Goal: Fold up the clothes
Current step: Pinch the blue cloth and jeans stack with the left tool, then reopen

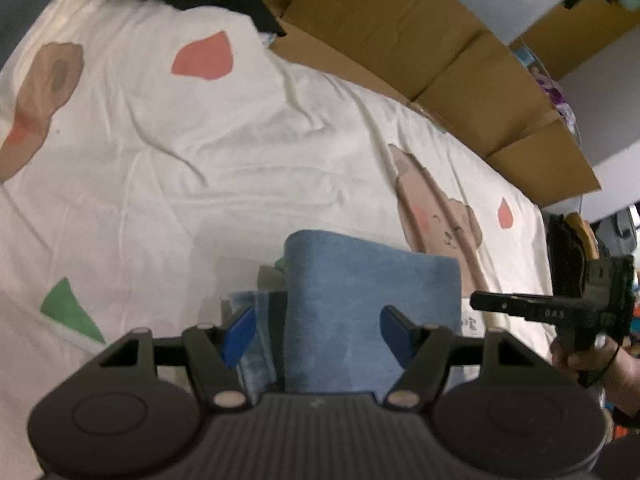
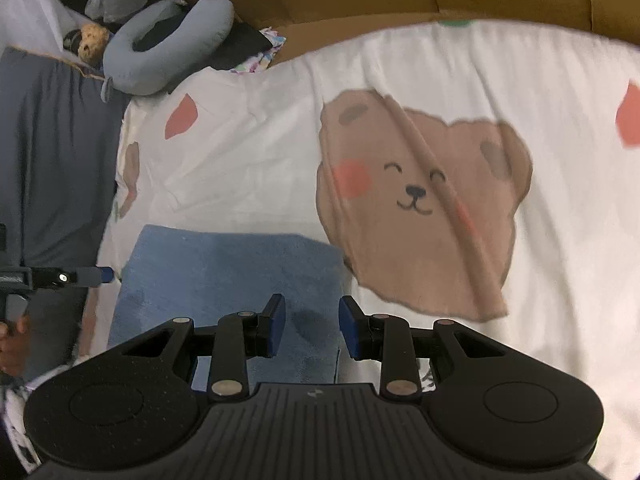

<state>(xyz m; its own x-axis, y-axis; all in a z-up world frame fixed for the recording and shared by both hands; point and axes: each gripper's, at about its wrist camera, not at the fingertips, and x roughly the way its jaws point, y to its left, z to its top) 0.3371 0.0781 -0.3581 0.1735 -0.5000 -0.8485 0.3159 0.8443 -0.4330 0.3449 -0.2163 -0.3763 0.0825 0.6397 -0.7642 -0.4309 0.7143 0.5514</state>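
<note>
Looking down along my left claw, I see its blue pads spread wide with nothing pinched between them; the folded blue cloth lies below the gap on the cream bedsheet, and a paler blue striped piece shows beside it, under my left-hand pad. A bit of green fabric peeks out at the far corner of the fold, though I cannot tell what it belongs to. My right claw hangs over the near part of the same blue cloth, its pads parted by a narrower gap and gripping nothing; a dark patch lies on the cloth under that gap. From the left camera my right claw shows side-on at the right edge, held in my hand, clear of the cloth. From the right camera the tip of my left claw reaches in from the left, just beside the cloth's left edge. The sheet carries a printed brown bear face just right of the cloth, with pink and green shapes scattered about. Cardboard boxes stand along the far side of the bed, and a grey neck pillow lies near the far left corner beside a dark grey blanket.
</note>
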